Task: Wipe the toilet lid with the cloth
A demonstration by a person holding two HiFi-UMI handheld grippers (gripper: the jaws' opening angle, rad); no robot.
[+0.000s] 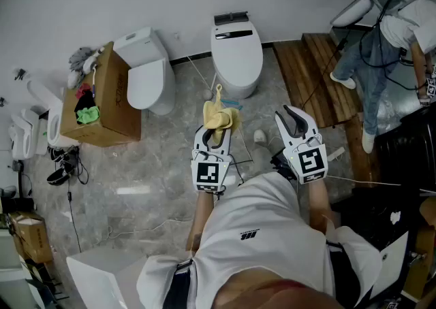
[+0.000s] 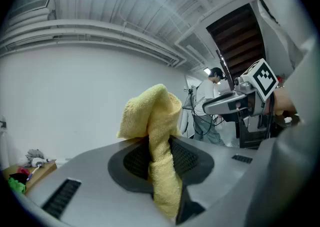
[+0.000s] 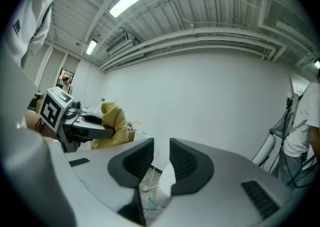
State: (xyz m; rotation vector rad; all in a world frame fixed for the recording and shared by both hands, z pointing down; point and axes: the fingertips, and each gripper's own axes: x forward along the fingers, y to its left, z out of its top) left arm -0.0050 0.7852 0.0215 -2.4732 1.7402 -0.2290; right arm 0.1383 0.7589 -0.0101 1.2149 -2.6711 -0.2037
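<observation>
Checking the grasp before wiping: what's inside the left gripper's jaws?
A yellow cloth, clamped by the left gripper; its bunched end sticks out past the jaws. The pinched stretch itself is covered.

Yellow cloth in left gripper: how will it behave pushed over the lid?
Likely floppy: the cloth bunches and droops over the left gripper. Probably light; its terry nap looks grippy, so it may drag and fold.

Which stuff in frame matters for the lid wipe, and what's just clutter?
Job:
- yellow cloth, clamped in the left gripper
- toilet lid straight ahead, closed, likely the target
- right gripper, open and empty

Lying about:
- second toilet at left
- cardboard box of odds and ends
- wooden platform
- person standing at right
</observation>
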